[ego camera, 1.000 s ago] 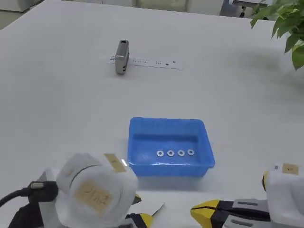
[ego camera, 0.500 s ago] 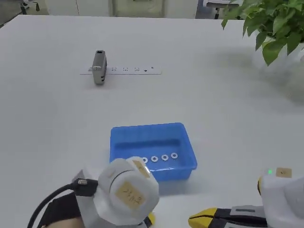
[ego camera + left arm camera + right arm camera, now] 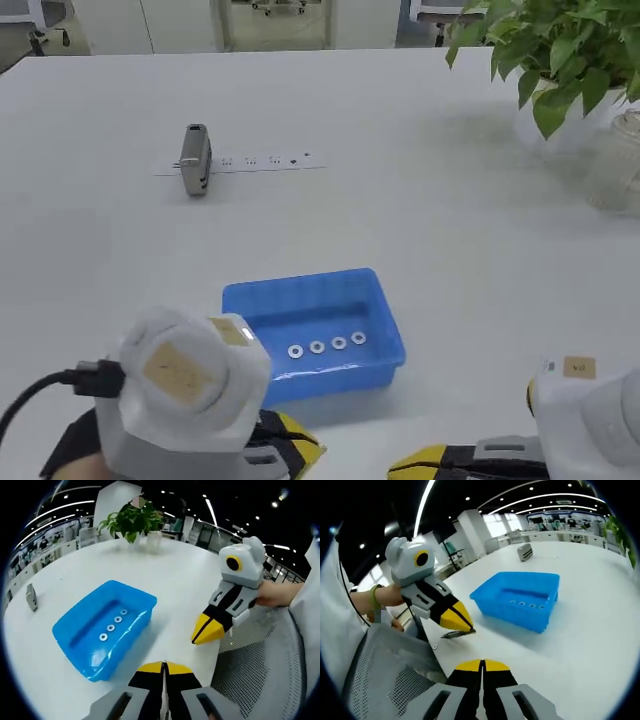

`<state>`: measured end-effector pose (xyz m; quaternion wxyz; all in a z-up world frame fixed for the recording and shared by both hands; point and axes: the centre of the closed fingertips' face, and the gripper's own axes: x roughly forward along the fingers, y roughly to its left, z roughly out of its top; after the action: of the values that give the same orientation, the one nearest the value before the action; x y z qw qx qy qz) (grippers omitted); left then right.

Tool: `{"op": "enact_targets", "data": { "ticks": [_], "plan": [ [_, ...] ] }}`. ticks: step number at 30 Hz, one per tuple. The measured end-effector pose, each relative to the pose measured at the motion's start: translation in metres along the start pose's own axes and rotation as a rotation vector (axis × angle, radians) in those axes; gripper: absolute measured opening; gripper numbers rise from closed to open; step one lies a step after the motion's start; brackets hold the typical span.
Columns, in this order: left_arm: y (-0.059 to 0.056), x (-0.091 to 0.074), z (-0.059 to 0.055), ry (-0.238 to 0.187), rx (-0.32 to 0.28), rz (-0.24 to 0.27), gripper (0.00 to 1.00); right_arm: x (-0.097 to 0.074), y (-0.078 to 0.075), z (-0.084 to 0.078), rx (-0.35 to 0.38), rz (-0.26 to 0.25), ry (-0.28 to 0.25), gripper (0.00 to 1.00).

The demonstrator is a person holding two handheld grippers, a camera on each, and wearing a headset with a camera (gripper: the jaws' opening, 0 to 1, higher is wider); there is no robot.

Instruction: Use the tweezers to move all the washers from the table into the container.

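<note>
Washers [image 3: 327,346], four in a row, are seen in the head view lying on the floor of the blue container [image 3: 330,378], which is where the task wants them. The container is set on the white table [image 3: 420,220], just ahead of both grippers. The left gripper [image 3: 295,450] is held low at seven o'clock and the right gripper [image 3: 415,463] at five o'clock. Both tips are set back from the container, apparently idle rather than reaching. A power strip [image 3: 255,162] lies well apart at eleven o'clock. In the left gripper view, its own yellow jaws are pressed together at six o'clock. The container [image 3: 82,652] with its washers [image 3: 114,623] is found at nine o'clock, and the right gripper [image 3: 206,632], closed on nothing, is angled down at three o'clock. In the right gripper view, its own jaws are likewise closed with nothing between them, and the container [image 3: 520,612] is placed at one o'clock. At ten o'clock the left gripper [image 3: 462,625] is seen with the tweezers [image 3: 456,634] jutting from its clamped tip. They are judged to be pinched there because such thin rings need fine points. Whether those points touch the table cannot be told.
</note>
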<state>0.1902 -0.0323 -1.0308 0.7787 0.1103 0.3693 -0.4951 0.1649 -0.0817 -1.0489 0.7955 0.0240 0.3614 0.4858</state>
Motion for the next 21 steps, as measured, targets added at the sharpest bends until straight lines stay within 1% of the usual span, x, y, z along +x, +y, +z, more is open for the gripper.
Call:
{"op": "enact_targets", "data": {
  "ticks": [1,2,4,5,8,9,11,13,16,18,19,21],
  "plan": [
    [0.0,-0.005,0.001,-0.009,0.001,0.003,0.0,0.001,0.001,0.0,0.0,0.008,-0.001,0.0],
    [0.001,-0.013,0.003,-0.029,0.0,0.011,0.0,0.003,0.004,0.001,0.0,0.019,-0.001,0.0],
    [0.001,-0.024,0.006,-0.055,-0.013,0.015,0.0,0.005,0.007,0.002,-0.007,0.033,0.0,0.0],
    [0.0,-0.032,0.008,-0.074,-0.022,0.015,0.0,0.007,0.009,0.002,-0.012,0.042,0.001,0.0],
    [0.0,-0.047,0.011,-0.11,-0.039,0.026,0.0,0.01,0.015,0.004,-0.028,0.067,0.002,0.0],
    [0.0,-0.056,0.012,-0.125,-0.046,0.036,0.0,0.011,0.018,0.004,-0.037,0.078,0.003,0.0],
    [-0.001,-0.067,0.011,-0.137,-0.046,0.045,0.0,0.013,0.022,0.004,-0.049,0.091,0.008,0.0],
    [-0.003,-0.073,0.009,-0.141,-0.038,0.052,0.0,0.015,0.026,0.004,-0.061,0.104,0.013,0.0],
    [-0.005,-0.082,0.005,-0.143,-0.007,0.063,0.0,0.016,0.029,0.003,-0.066,0.114,0.015,0.0],
    [-0.009,-0.087,0.002,-0.135,0.046,0.056,0.0,0.017,0.029,0.003,-0.071,0.115,0.015,0.0],
    [-0.009,-0.089,0.001,-0.131,0.055,0.063,0.0,0.017,0.029,0.004,-0.072,0.116,0.015,0.0],
    [-0.014,-0.095,-0.003,-0.112,0.104,0.053,0.0,0.016,0.032,0.005,-0.082,0.121,0.009,0.0]
  ]
}}
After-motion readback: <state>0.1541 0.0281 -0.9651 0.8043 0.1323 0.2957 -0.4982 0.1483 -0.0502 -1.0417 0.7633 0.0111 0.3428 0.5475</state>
